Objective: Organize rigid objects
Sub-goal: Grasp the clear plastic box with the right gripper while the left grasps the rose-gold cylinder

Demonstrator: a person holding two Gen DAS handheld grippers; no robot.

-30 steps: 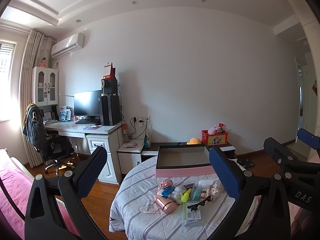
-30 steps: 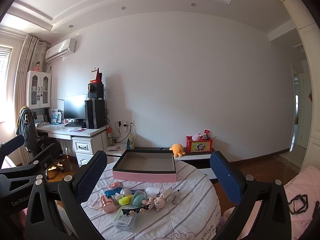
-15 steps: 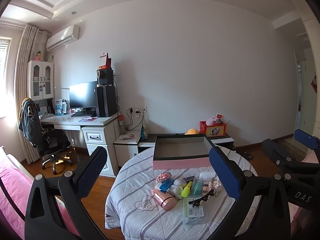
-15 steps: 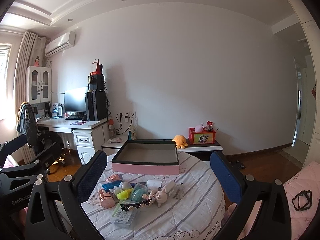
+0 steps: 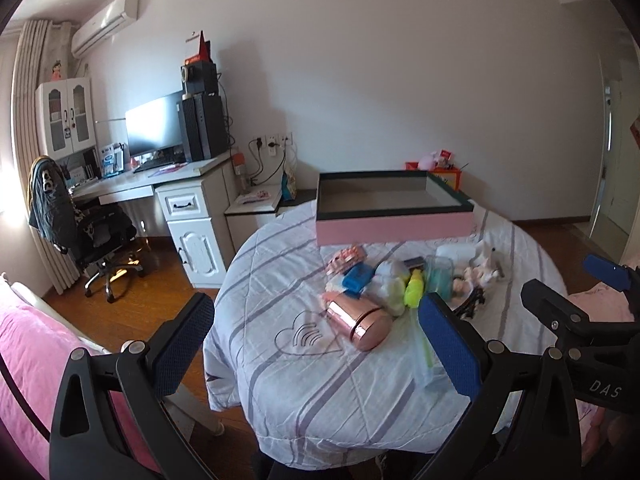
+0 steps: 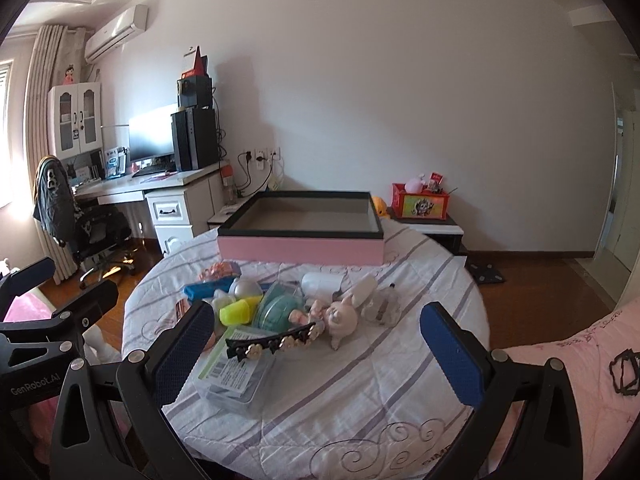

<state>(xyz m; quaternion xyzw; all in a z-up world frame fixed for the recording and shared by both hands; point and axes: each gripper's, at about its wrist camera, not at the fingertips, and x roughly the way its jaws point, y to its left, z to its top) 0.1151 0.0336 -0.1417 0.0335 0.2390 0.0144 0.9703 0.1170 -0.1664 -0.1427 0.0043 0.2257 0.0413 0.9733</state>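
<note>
You are holding both the left gripper (image 5: 316,344) and the right gripper (image 6: 316,344) wide and empty, so in the crowded pile the rose-gold jar (image 5: 359,323), lying on its side, is risking to roll off the table (image 5: 304,392) before anything is reaching the far pink box (image 6: 300,249).

The left fingers (image 5: 448,344) hide part of the clear packet (image 5: 424,356); small items in the pile (image 5: 400,284) overlap, identities indistinct.

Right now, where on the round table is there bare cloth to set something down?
Free: the near strip of the striped cloth between the hair clip and the table edge; the left side around the heart print, beside the rose-gold jar; inside the pink box, which looks empty. Crowded: the central pile around the pig figurine.
</note>
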